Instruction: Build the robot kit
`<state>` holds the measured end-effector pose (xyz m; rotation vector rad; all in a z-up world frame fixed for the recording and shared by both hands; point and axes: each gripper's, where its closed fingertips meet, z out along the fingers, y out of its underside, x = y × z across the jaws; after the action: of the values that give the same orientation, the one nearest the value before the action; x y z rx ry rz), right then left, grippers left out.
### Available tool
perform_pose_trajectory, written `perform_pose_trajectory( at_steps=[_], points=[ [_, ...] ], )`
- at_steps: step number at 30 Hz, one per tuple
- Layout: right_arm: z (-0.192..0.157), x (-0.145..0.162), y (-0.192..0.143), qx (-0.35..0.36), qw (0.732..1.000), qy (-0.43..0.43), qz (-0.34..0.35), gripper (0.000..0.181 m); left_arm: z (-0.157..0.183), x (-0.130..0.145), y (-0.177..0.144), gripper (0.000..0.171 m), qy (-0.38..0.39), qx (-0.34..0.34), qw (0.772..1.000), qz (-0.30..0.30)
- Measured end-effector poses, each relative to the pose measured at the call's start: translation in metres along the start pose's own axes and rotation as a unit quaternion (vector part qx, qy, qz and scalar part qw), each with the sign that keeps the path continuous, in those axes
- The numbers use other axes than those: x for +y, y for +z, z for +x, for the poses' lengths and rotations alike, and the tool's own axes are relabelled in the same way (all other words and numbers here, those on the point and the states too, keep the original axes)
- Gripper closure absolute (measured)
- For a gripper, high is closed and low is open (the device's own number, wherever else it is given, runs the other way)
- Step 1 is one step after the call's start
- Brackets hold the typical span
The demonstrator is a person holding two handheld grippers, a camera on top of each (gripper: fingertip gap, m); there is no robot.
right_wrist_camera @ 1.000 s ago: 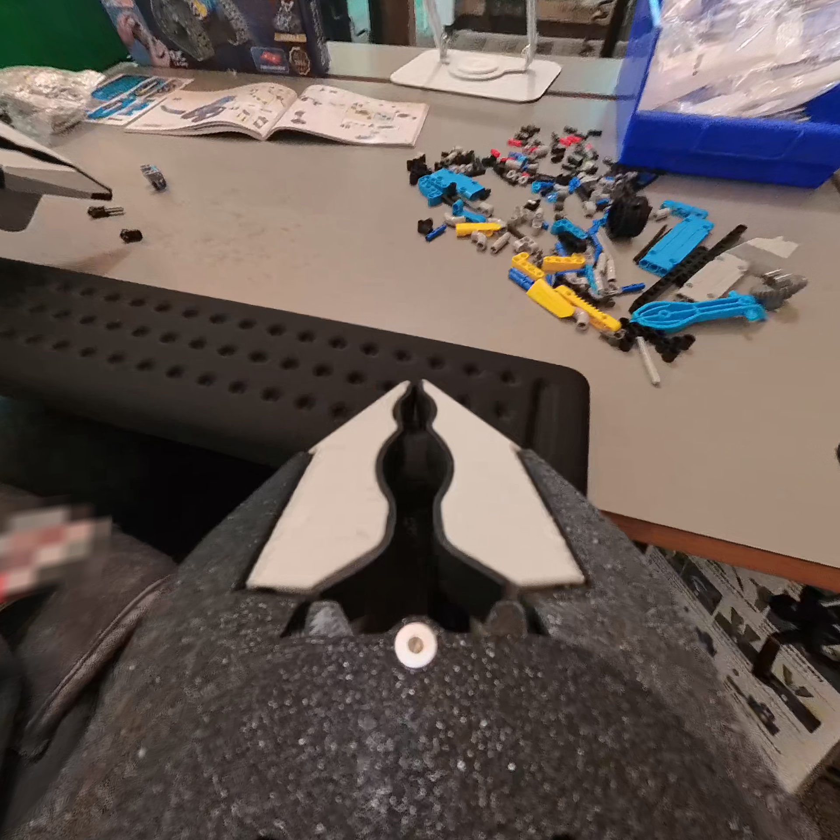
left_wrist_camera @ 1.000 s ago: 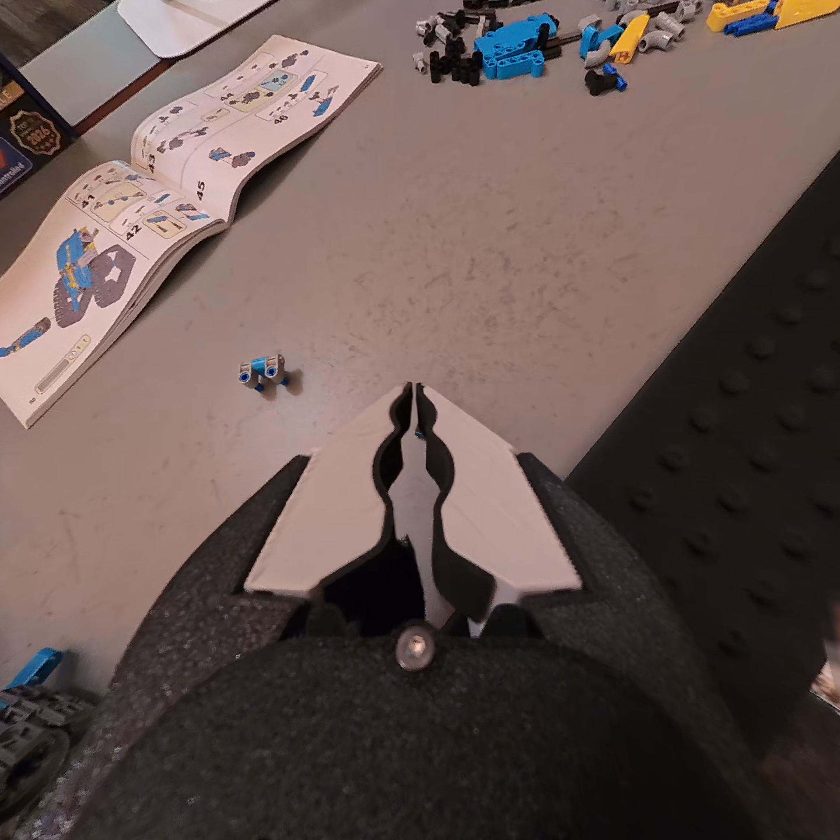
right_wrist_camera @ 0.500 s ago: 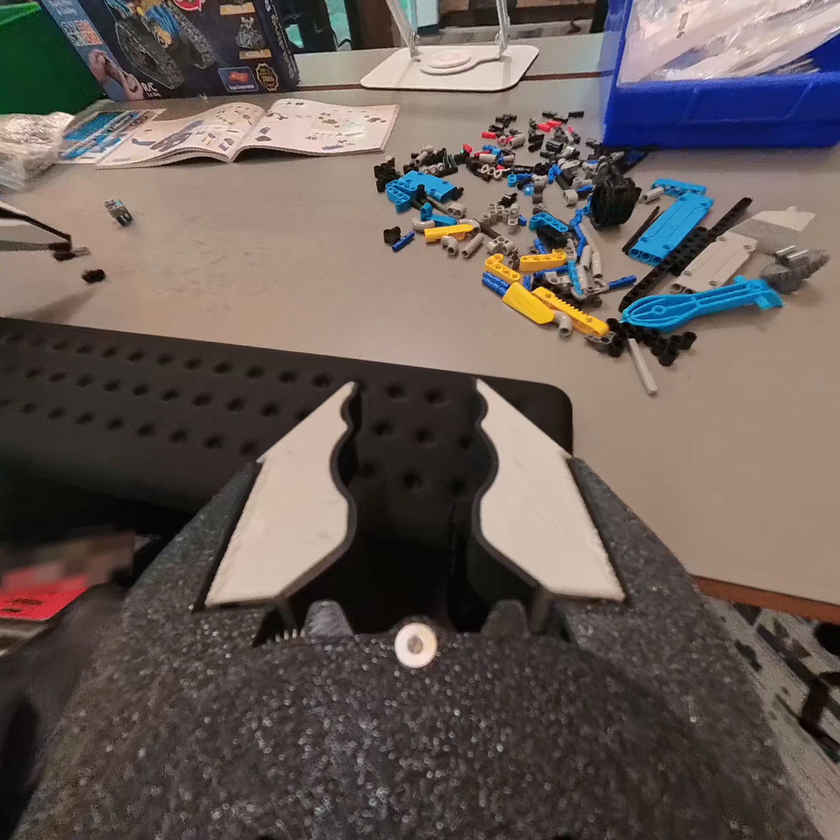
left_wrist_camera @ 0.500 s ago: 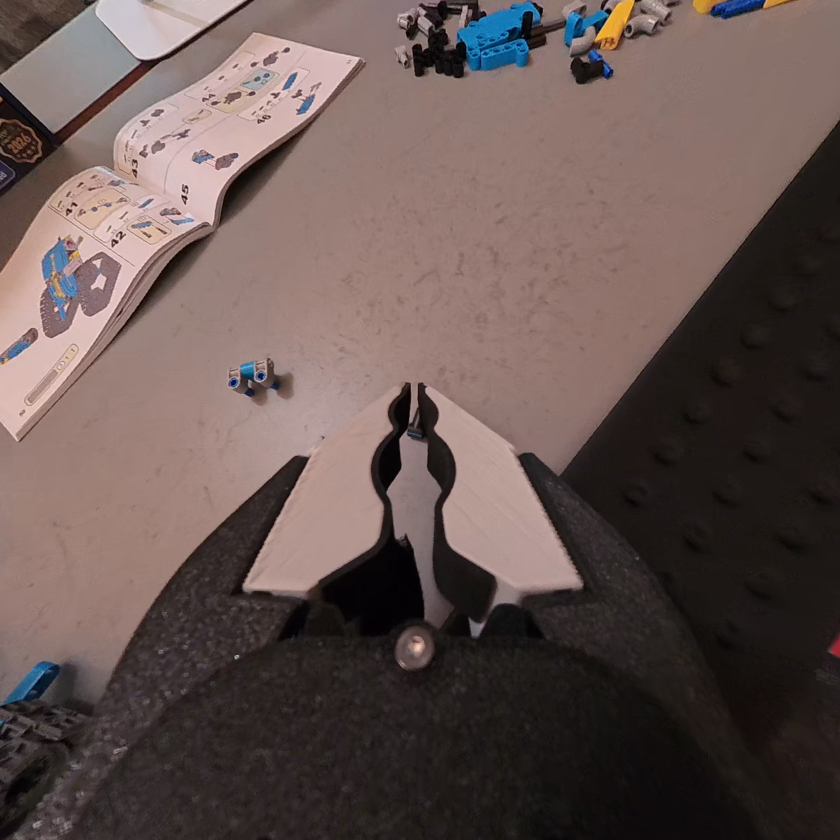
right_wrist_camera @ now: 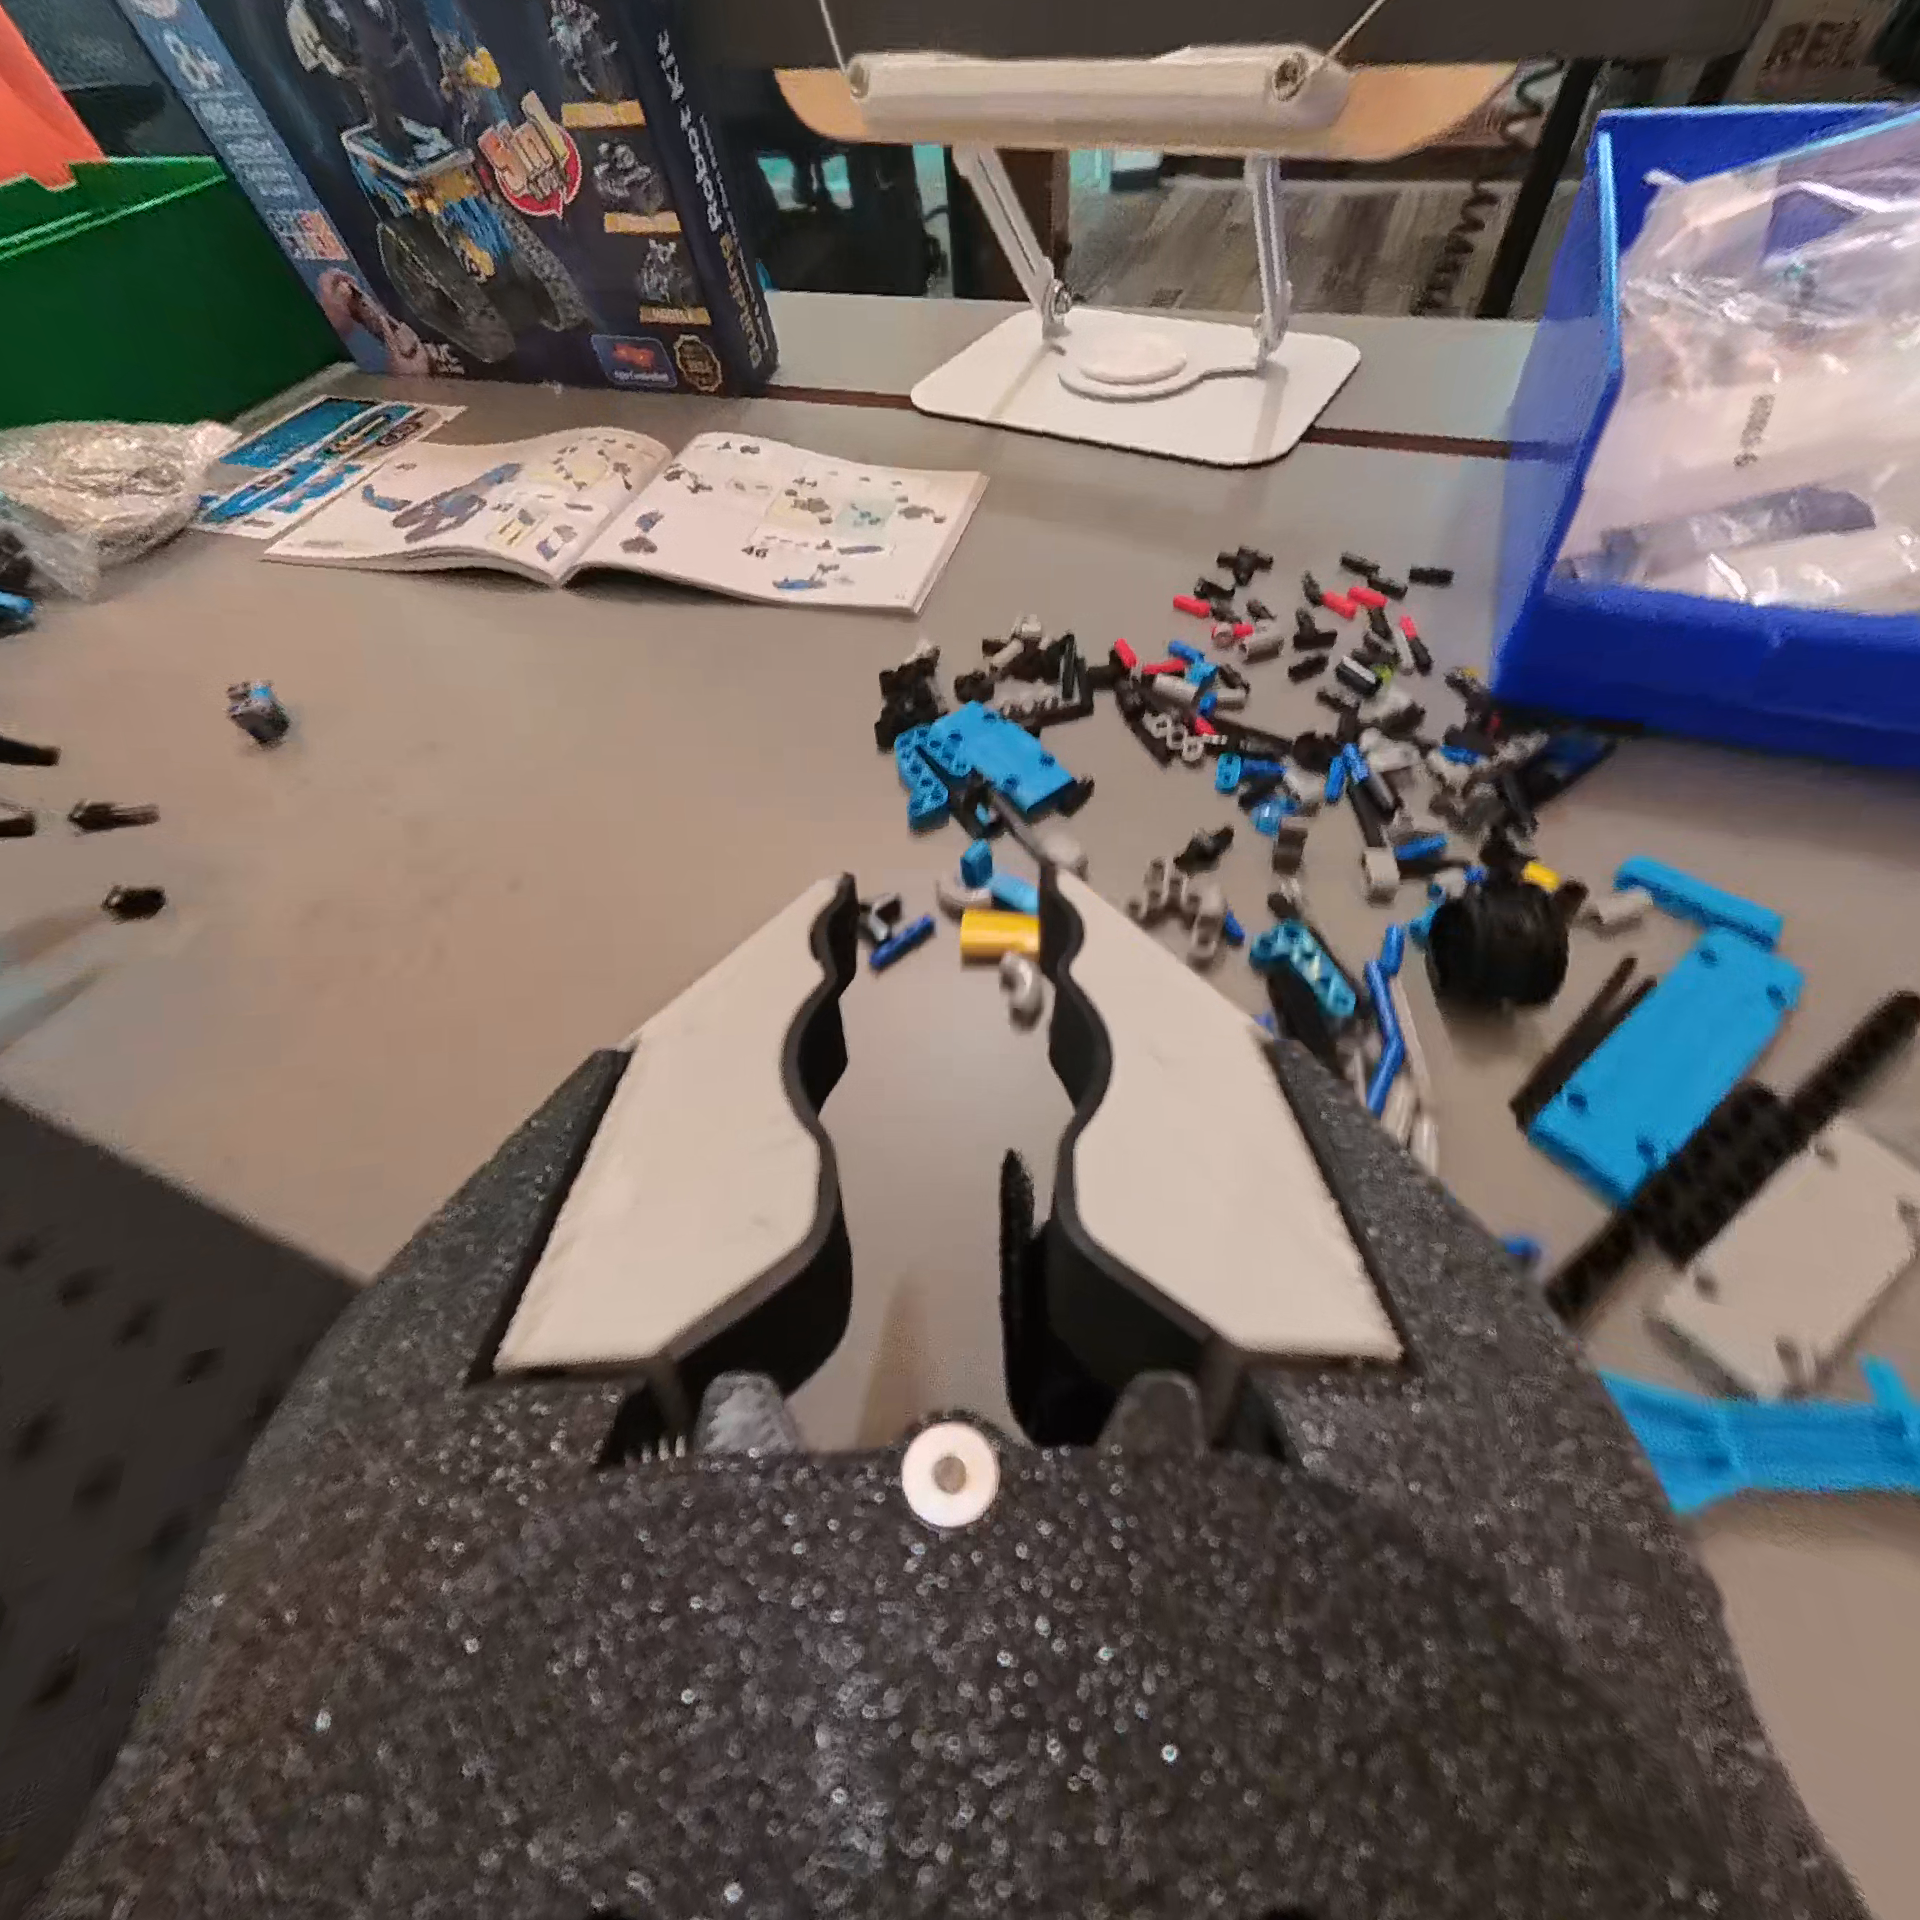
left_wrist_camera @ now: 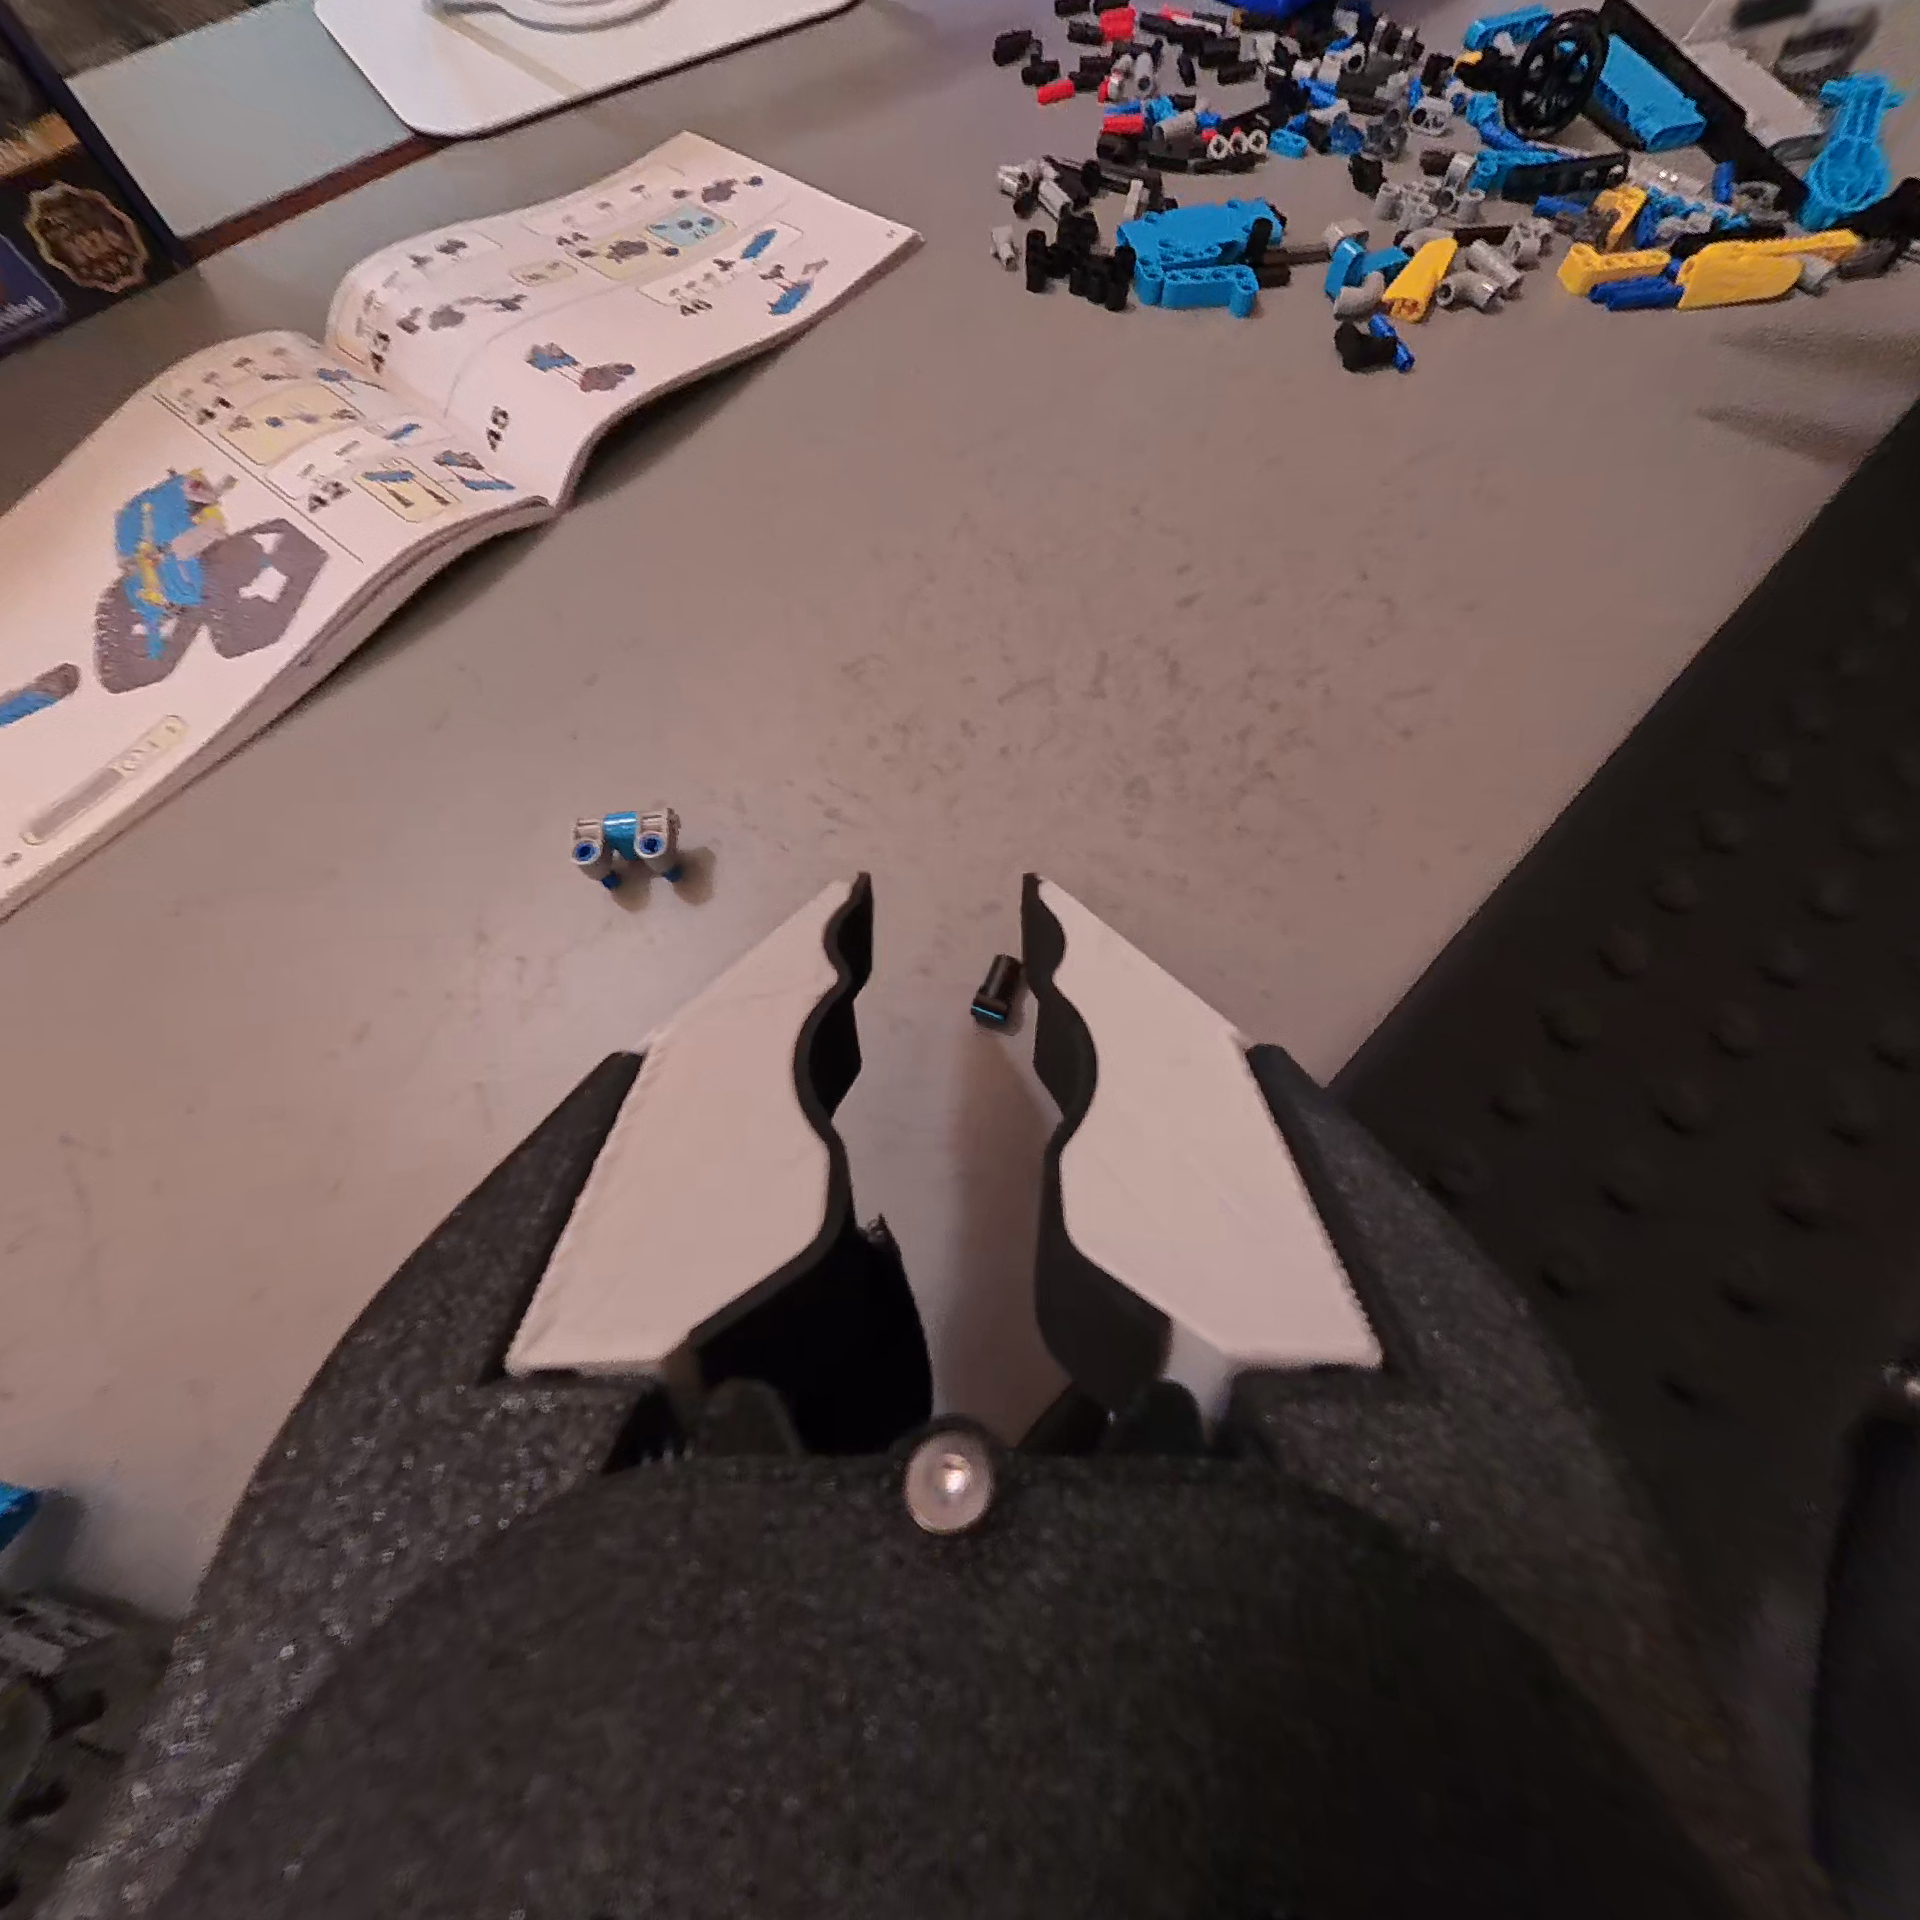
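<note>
Fingers of the left claw [left_wrist_camera: 945,883] are spread apart above the grey worktop [left_wrist_camera: 935,582], and nothing is held between them. A small black peg with a blue end [left_wrist_camera: 995,992] is seen in the gap, close against the inner face of the right-hand finger; whether it touches that finger or lies on the worktop below cannot be told. A small grey-and-blue assembly [left_wrist_camera: 627,844] is found on the worktop just to the left of the claw tips, apart from them. Farther off to the left an open instruction booklet [left_wrist_camera: 436,416] is laid flat, and a black perforated mat [left_wrist_camera: 1683,987] is seen along the right side.

The right claw [right_wrist_camera: 948,888] is likewise parted and holds nothing. It is held over the near edge of a scatter of small building pieces [right_wrist_camera: 1299,748], and a short yellow piece [right_wrist_camera: 997,932] and a thin blue pin [right_wrist_camera: 900,943] are framed between its tips, lying on the worktop beyond them. A black wheel [right_wrist_camera: 1496,940] and a flat blue panel [right_wrist_camera: 1673,1060] lie to the right of the claw. A blue bin [right_wrist_camera: 1662,644] filled with clear bags stands at the far right, with a white stand [right_wrist_camera: 1132,384] and a printed box [right_wrist_camera: 499,187] at the back.
</note>
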<state>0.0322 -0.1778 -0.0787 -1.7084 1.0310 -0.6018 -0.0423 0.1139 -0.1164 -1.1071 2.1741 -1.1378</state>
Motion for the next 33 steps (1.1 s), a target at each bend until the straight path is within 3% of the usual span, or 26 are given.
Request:
perform_pose_trajectory(
  at_steps=[5, 11, 16, 33],
  points=[
    [0.031, -0.022, 0.043, 0.034, 0.998, -0.049, 0.003, 0.146, -0.005, -0.001, 0.0, 0.143, -0.002, -0.014, 1.0, 0.004],
    [0.05, -0.008, 0.07, 0.058, 0.995, -0.079, -0.031, 0.148, -0.011, 0.001, 0.002, 0.143, -0.062, 0.016, 0.998, 0.002],
    [0.048, 0.0, 0.075, 0.055, 0.992, -0.099, -0.05, 0.148, -0.011, 0.005, 0.006, 0.141, -0.091, 0.037, 0.995, -0.012],
    [0.054, 0.006, 0.074, 0.042, 0.996, -0.056, -0.056, 0.153, -0.01, 0.014, 0.014, 0.142, -0.078, 0.028, 0.995, -0.047]
  ],
)
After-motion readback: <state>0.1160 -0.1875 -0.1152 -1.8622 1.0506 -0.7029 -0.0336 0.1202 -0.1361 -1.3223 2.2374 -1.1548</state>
